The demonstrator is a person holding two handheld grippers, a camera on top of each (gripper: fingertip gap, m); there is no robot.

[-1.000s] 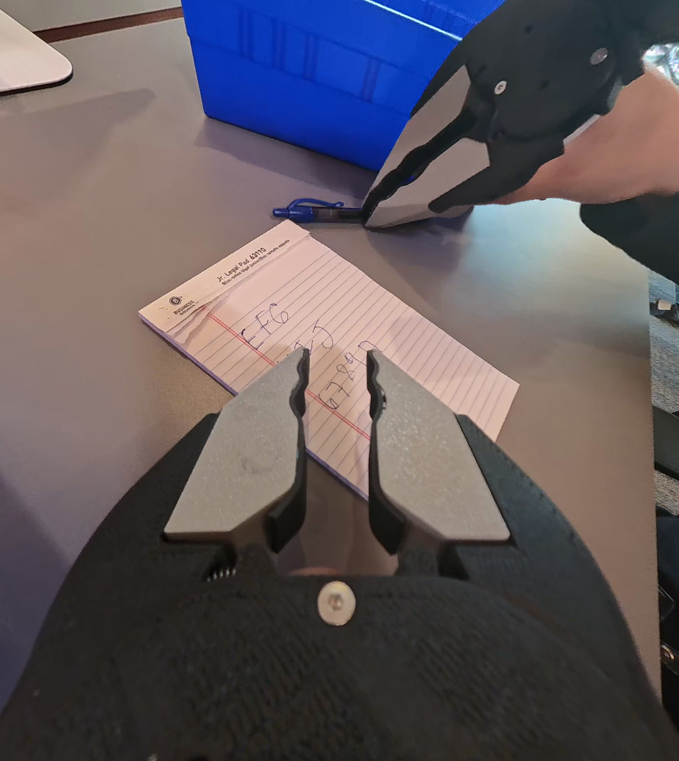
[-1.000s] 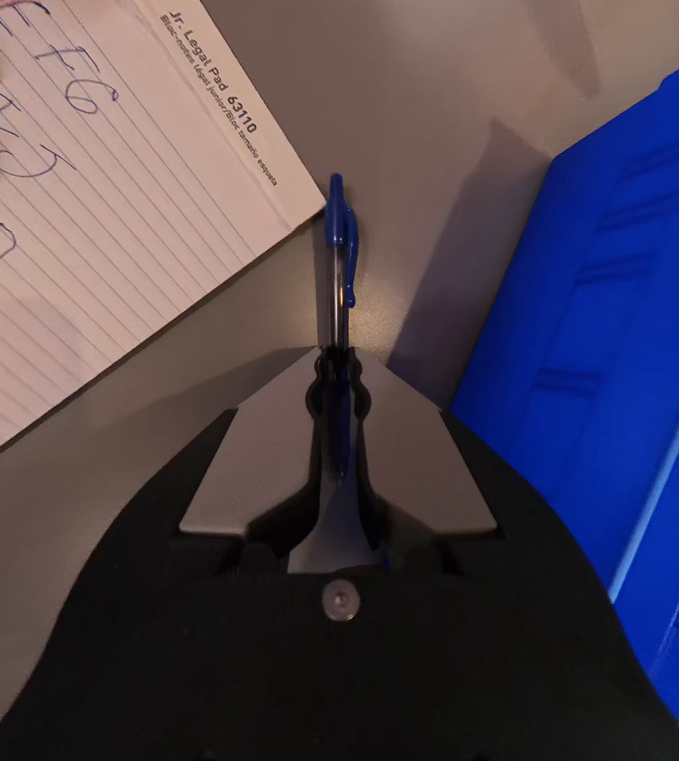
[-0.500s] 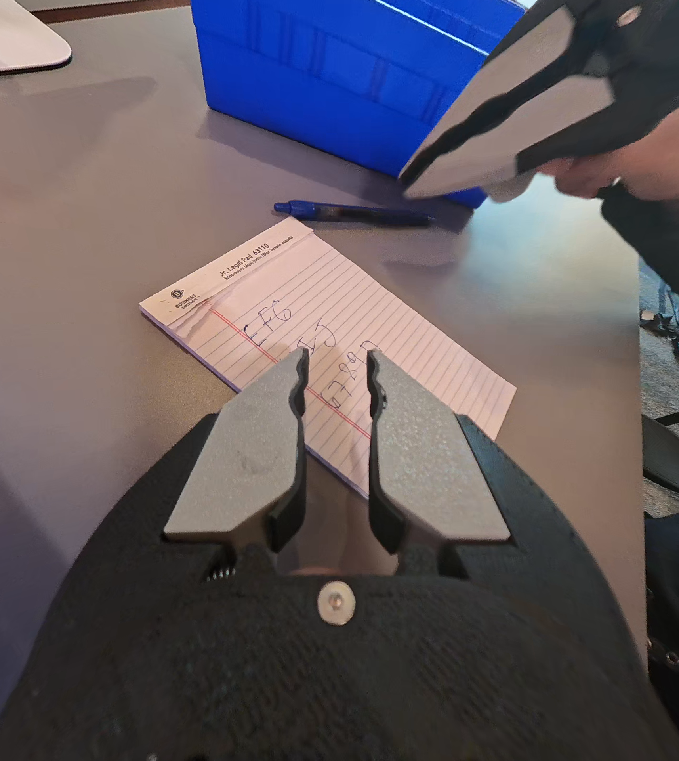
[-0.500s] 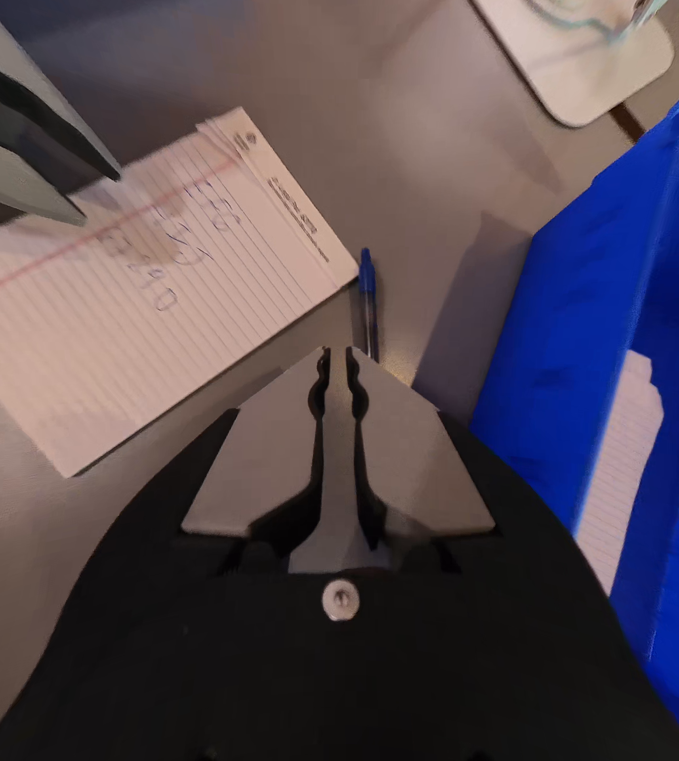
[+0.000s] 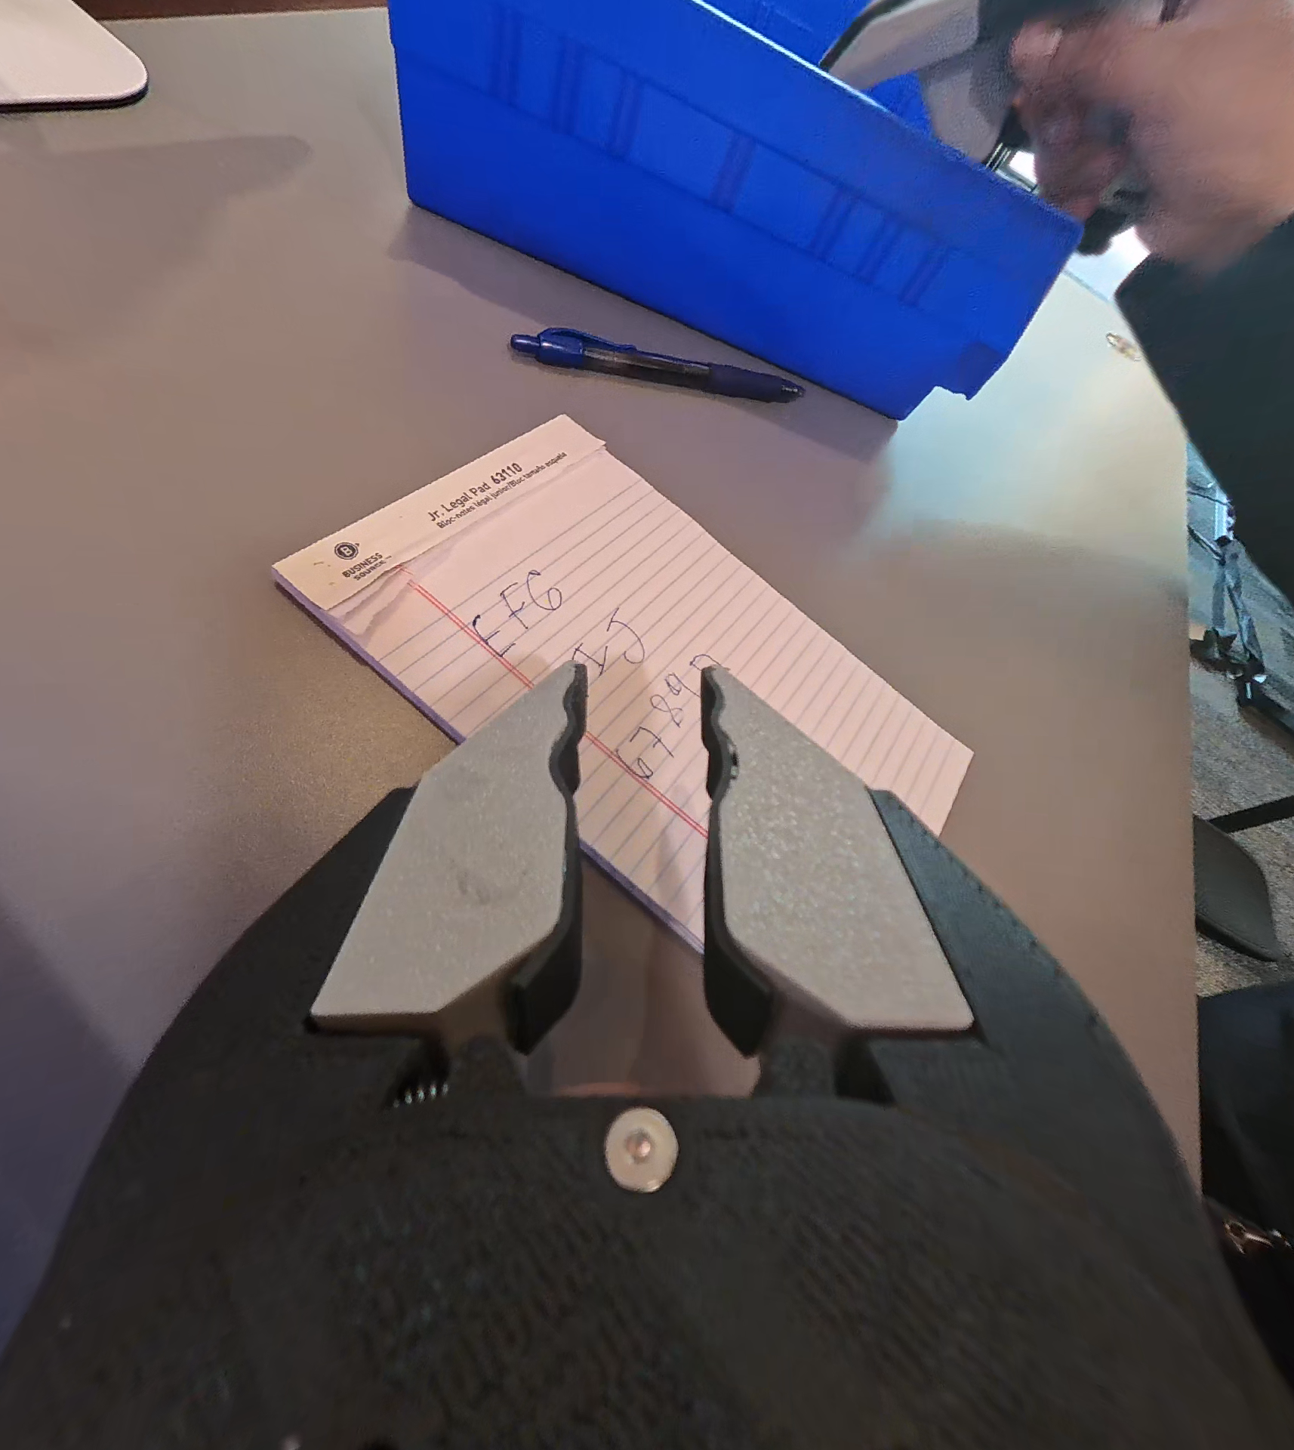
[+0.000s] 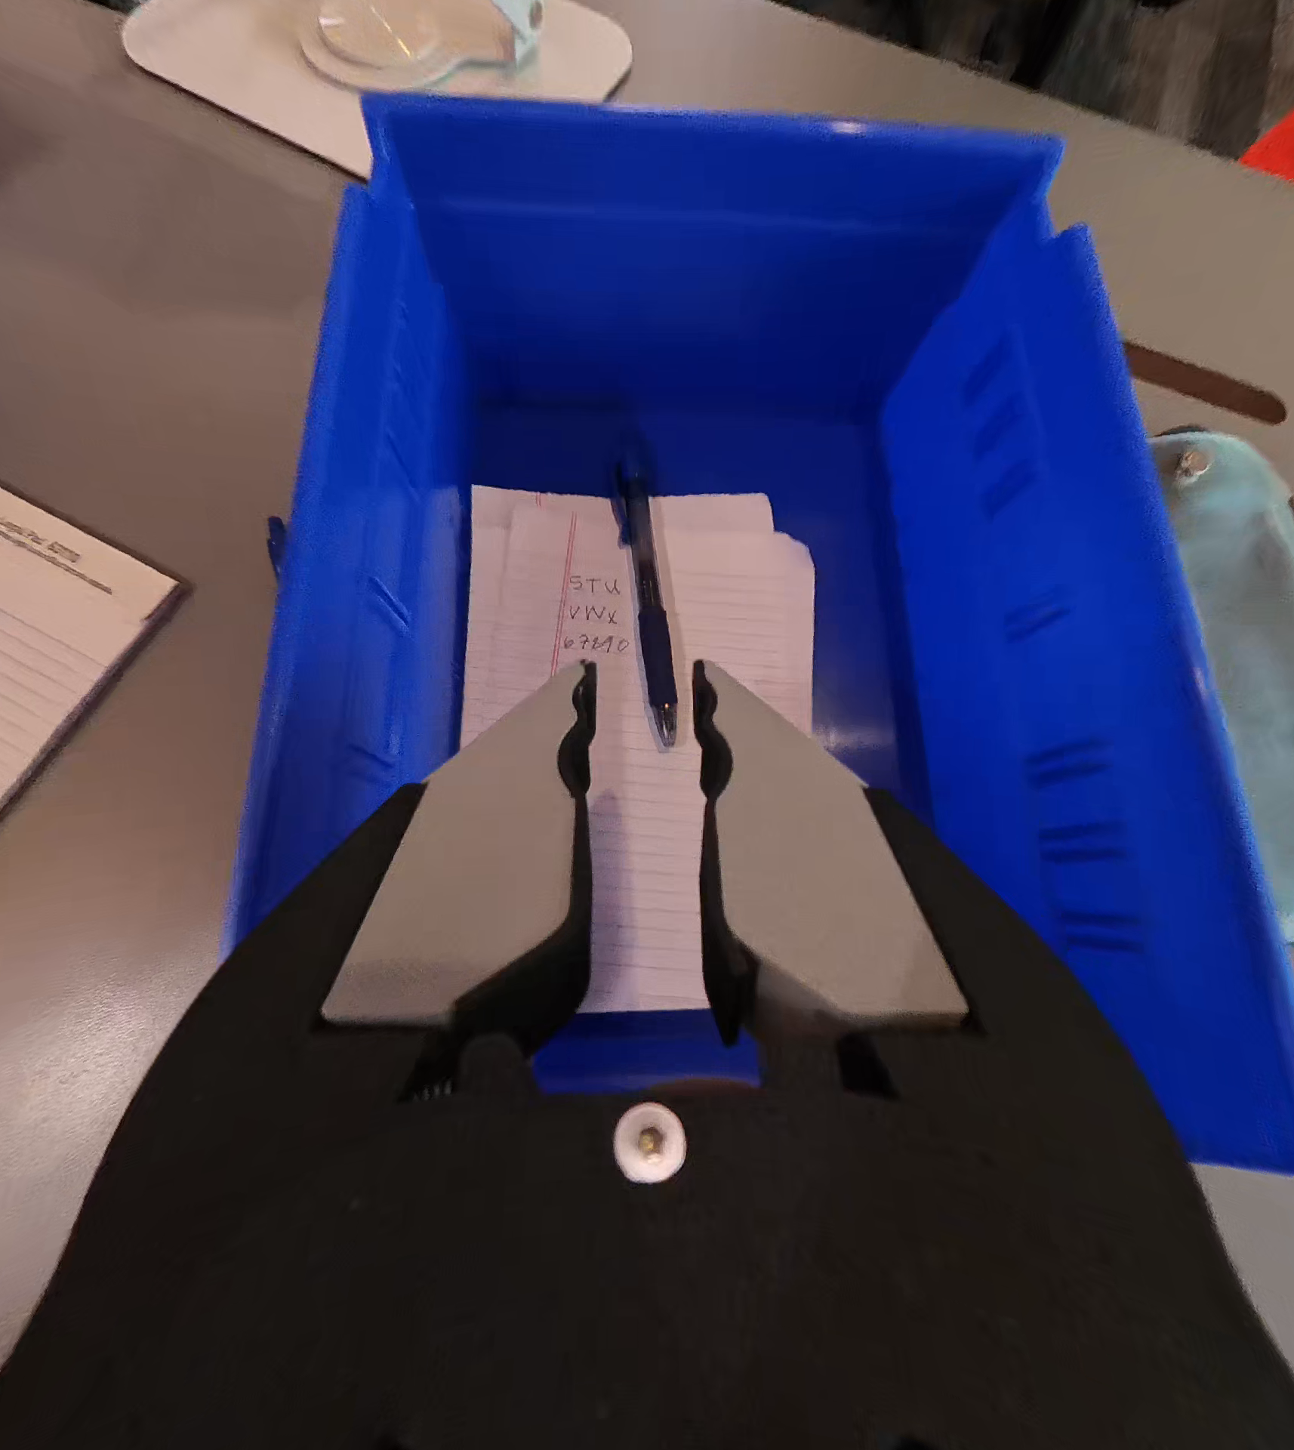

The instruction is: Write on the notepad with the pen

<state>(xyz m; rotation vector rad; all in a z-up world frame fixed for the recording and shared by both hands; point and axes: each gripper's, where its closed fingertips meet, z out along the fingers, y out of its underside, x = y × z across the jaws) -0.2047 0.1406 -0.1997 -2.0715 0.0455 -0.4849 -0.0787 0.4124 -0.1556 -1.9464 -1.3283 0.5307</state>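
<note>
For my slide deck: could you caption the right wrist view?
Open right tool poised over a blue bin holding loose lined sheets and a blue pen.

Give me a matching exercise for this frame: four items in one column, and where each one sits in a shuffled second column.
Items:
1. notepad
2. pen on table
3. pen in bin
4. teal pouch

Places:
A. on loose sheets inside the blue bin
B. under the open left gripper
C. between notepad and bin
D. beside the bin, far from the notepad

Pairs: 1-B, 2-C, 3-A, 4-D
</note>
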